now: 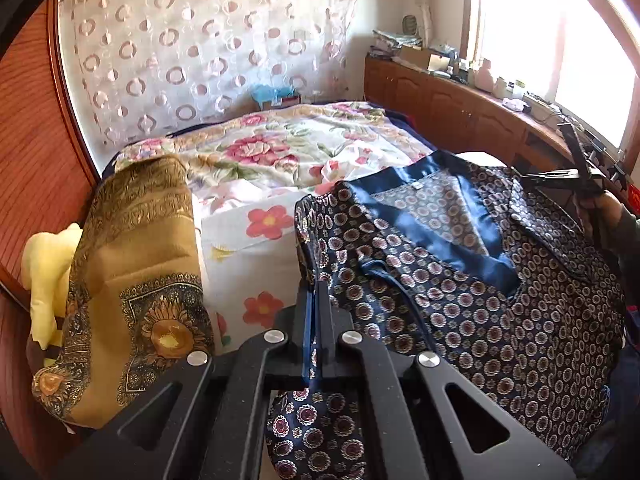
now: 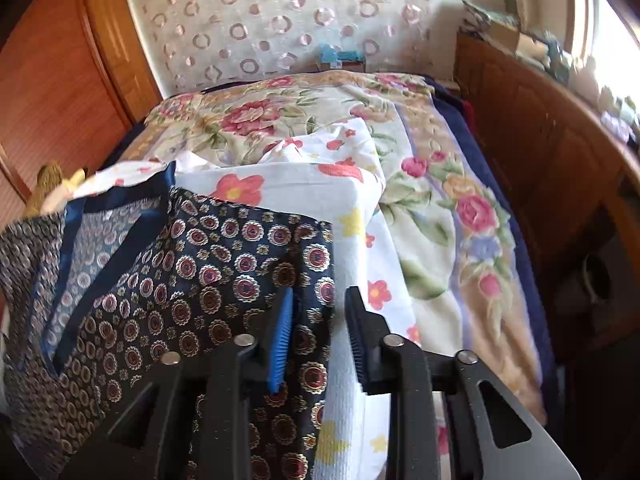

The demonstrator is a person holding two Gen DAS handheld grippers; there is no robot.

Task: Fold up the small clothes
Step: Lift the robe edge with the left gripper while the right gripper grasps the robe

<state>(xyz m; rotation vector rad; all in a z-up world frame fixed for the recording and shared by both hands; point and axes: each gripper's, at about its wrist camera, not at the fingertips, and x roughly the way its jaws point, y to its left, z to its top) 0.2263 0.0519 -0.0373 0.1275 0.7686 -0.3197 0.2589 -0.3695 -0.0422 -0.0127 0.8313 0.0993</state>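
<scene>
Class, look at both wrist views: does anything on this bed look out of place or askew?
Nothing looks damaged or spilled. The dark patterned garment lies rumpled rather than flat, and the mustard scarf is heaped at the bed's edge.

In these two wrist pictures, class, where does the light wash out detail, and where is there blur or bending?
Left wrist view: the window at the upper right is blown out white; the wardrobe edge bows from fisheye distortion; the navy patterned garment is sharp. Right wrist view: glare whitens the right edge, the cluttered wooden ledge beneath it is smeared soft, and the picture's corners go dark.
</scene>
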